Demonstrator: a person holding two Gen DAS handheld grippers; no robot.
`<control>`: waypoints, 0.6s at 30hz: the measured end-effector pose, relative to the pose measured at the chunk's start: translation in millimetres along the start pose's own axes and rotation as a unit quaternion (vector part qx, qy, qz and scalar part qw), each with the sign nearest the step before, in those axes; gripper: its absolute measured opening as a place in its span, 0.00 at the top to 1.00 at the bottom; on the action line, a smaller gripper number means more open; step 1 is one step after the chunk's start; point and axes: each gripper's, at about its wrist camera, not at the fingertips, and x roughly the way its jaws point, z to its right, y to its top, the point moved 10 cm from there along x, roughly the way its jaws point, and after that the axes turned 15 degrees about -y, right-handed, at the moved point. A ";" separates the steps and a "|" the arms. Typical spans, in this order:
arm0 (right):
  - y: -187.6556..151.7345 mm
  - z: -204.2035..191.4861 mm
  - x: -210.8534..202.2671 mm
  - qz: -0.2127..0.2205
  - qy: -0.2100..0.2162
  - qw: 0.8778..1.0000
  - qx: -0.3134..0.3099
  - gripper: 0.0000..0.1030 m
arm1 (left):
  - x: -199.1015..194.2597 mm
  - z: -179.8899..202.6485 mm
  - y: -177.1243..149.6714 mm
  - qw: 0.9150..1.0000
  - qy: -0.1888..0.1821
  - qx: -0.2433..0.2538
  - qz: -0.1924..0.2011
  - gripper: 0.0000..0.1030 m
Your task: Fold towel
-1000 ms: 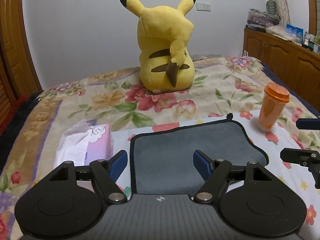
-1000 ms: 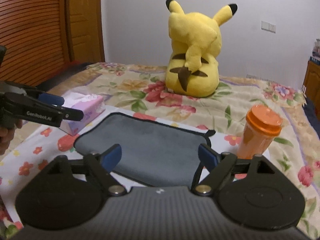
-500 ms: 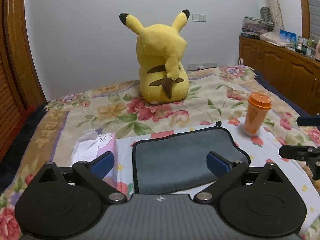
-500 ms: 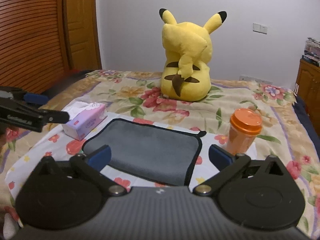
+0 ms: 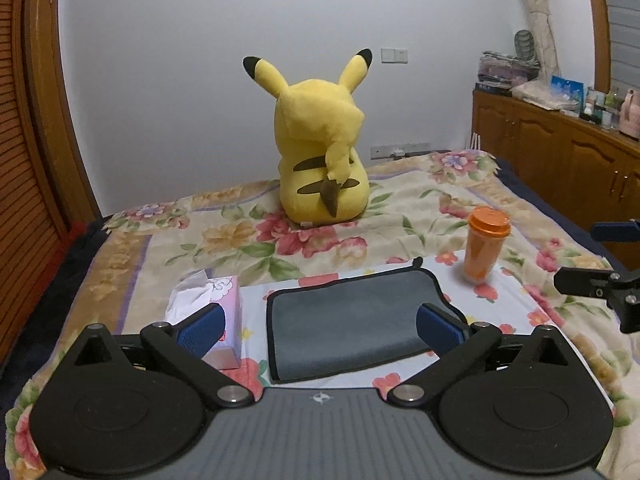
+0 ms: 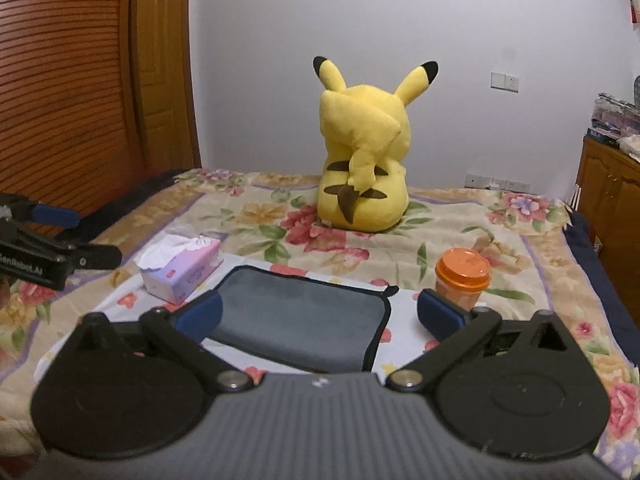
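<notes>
1. Two grippers are held above the near side of the bed, both with blue pads spread wide apart and nothing between them: the left gripper (image 5: 318,326) and the right gripper (image 6: 318,316).
2. The grey towel (image 5: 352,320) is seen lying on a floral sheet (image 5: 516,300), near the front edge, with its black trim showing all round; it appears to be folded at least once already, though the layers cannot be counted.
3. A tissue box (image 5: 222,320) is found just beside the towel's left edge, and an orange cup (image 5: 482,250) stands upright near its far right corner; the yellow plush toy (image 5: 322,156) sits well behind.
4. The step in hand is judged to be the approach to the towel's edge for a fold.
5. Each gripper is best lowered onto a corner of one same edge, so that the trim is pinched squarely and all layers are caught together.
6. The pads should be closed only once the cloth lies between them, since soft bedding may be pinched as well.
7. The lifted edge should be carried low and level, so that the cup is not tipped and the tissue box is not pushed.
</notes>
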 end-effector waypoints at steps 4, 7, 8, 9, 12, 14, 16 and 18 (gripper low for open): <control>0.8 2.4 -13.2 0.005 0.000 1.000 0.006 0.00 | -13.2 7.9 -6.7 1.000 -0.006 -0.002 -0.002 0.00; -0.8 3.7 -21.3 0.008 -0.001 1.000 0.009 0.00 | -22.8 13.8 -13.8 1.000 -0.006 0.001 -0.002 0.00; -1.7 4.4 -23.3 0.008 -0.001 1.000 0.011 0.00 | -25.9 16.0 -16.7 1.000 -0.007 0.000 -0.003 0.00; -3.2 4.8 -25.4 0.008 -0.001 1.000 0.012 0.00 | -28.4 17.8 -18.9 1.000 -0.007 -0.001 -0.003 0.00; -9.1 6.0 -31.7 0.007 -0.002 1.000 0.016 0.00 | -35.0 24.4 -26.7 1.000 -0.013 -0.006 -0.004 0.00; -13.5 6.3 -35.4 0.006 -0.002 1.000 0.017 0.00 | -39.4 29.3 -32.9 1.000 -0.018 -0.011 -0.003 0.00; -18.0 7.4 -40.7 0.006 -0.002 1.000 0.020 0.00 | -43.9 34.2 -38.1 1.000 -0.023 -0.019 0.002 0.00; -22.0 7.7 -45.9 0.005 0.000 1.000 0.021 0.00 | -47.2 38.2 -42.9 0.999 -0.028 -0.027 0.004 0.00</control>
